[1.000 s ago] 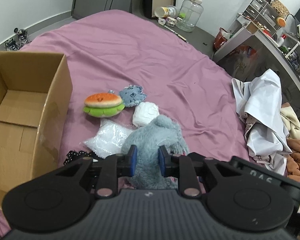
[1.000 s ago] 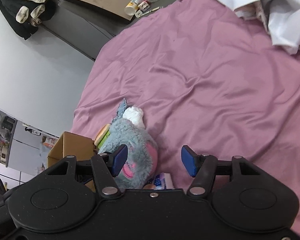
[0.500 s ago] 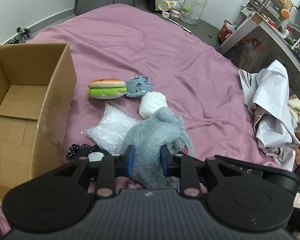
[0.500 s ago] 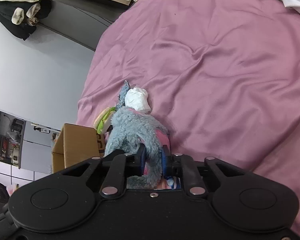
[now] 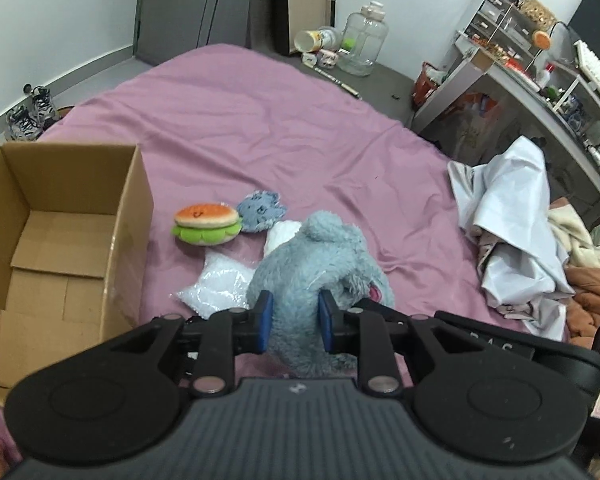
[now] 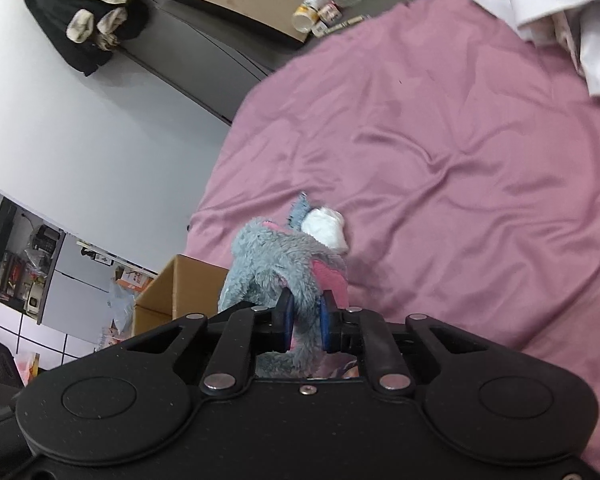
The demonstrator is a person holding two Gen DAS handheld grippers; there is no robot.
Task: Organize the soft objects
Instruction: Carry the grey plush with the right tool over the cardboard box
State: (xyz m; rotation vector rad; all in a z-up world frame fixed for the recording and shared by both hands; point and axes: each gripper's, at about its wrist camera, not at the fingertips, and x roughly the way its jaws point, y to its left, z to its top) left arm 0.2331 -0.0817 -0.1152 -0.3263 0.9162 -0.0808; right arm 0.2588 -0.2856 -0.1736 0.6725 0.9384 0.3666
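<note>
The grey plush is being pinched by both grippers; fur may slip before the box is reached

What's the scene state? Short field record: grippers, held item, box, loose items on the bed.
left gripper: shut on grey plush toy
right gripper: just closed, shut on the same toy
cardboard box: open, nothing visible inside, on the bed left of the toys
purple bedsheet: wrinkled
loose items: burger plush, small blue plush, white soft piece, clear plastic bag
</note>
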